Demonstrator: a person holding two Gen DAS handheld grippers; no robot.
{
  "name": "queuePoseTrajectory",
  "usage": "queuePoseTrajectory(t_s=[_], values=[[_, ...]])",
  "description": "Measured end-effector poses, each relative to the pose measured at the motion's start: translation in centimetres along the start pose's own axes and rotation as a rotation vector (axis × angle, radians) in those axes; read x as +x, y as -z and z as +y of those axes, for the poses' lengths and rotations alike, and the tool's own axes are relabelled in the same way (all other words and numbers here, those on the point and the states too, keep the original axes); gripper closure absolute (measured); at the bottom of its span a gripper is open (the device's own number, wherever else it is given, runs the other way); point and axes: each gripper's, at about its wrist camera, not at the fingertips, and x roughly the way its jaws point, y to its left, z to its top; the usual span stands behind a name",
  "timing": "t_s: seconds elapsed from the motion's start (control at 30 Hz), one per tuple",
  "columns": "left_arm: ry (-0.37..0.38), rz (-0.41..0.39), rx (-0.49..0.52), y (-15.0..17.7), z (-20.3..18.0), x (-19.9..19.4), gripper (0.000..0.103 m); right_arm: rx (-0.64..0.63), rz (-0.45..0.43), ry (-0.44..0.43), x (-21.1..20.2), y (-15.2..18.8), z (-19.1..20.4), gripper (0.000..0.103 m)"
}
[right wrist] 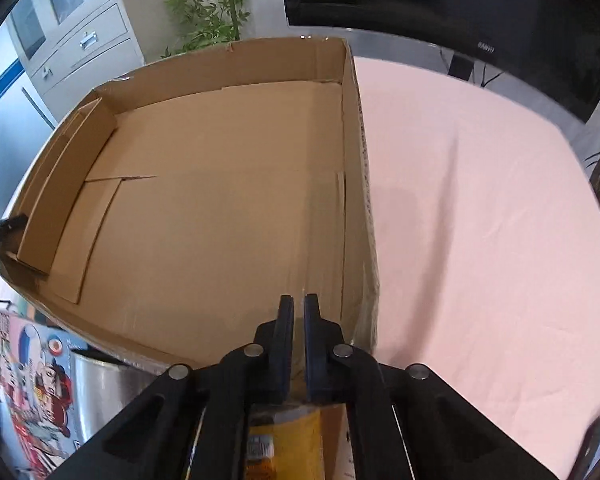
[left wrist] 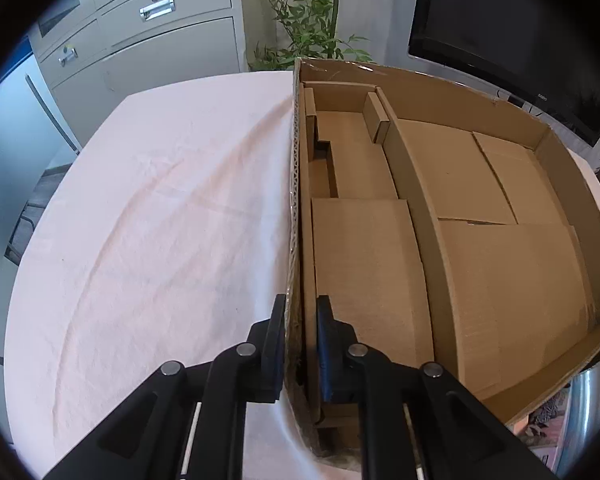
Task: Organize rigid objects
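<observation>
The cardboard box (left wrist: pixel 440 200) wall is pinched by the left gripper (left wrist: pixel 298 344) at bottom center; right gripper (right wrist: pixel 299 340) jaws nearly closed, nothing clearly held.

Both of my views are showing soft, even daylight, bright enough to be washing the cloth (left wrist: pixel 152 208) on the bench to a pale pink-white. In the right view a faint grey shadow is lying across the cloth (right wrist: pixel 480 208) just beside the box (right wrist: pixel 220 208). Inside the box (left wrist: pixel 480 240) the dividers are casting only weak, short shadows. The cabinet (left wrist: pixel 156 28) handles are catching small glints, and the dark screen (right wrist: pixel 460 8) is reflecting dimly. The fisheye is bending every straight edge and blackening the corners. Near the rims, detail is smearing; my own jaws, closest to the lens, are looking slightly soft.
</observation>
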Motion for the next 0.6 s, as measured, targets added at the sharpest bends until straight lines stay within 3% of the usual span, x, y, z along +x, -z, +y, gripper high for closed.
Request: queuePoseTrajectory(t_s=[0.17,0.23,0.27,0.3,0.33,0.37,0.4,0.43,0.53,0.6], values=[[-0.005,-0.011,0.013,-1.1,0.5,0.4,0.087,0.018,-0.028,0.010,-1.1,1.2,-0.6,0.101],[-0.008,-0.076,-0.010,-0.9,0.7,-1.1,0.084,0.029,-0.111,-0.008,-3.0,1.6,-0.4,0.096],[-0.025,-0.123,-0.012,-0.7,0.6,-2.5,0.081,0.016,-0.162,-0.030,-4.1,1.8,0.1,0.087],[-0.076,-0.208,-0.002,-0.3,0.3,-4.8,0.070,-0.003,-0.224,-0.040,-5.9,2.2,0.7,0.045],[-0.104,-0.269,0.006,0.1,0.0,-6.6,0.051,-0.013,-0.302,-0.040,-8.0,3.0,1.1,0.001],[-0.116,-0.336,0.012,0.7,-0.3,-8.6,0.038,-0.019,-0.372,-0.049,-9.5,3.9,1.4,0.001],[-0.111,-0.425,0.015,1.7,-0.7,-11.2,0.014,-0.026,-0.410,-0.053,-10.7,4.8,1.9,0.000],[-0.111,-0.479,0.012,2.4,-1.1,-12.8,0.007,-0.033,-0.420,-0.049,-11.2,5.5,2.5,0.000],[-0.127,-0.517,0.011,4.3,-2.5,-15.9,0.005,-0.069,-0.432,-0.029,-12.4,7.6,4.1,0.000],[-0.091,-0.523,0.001,5.8,-3.3,-17.2,0.005,-0.093,-0.422,-0.020,-12.8,8.9,5.6,0.000]])
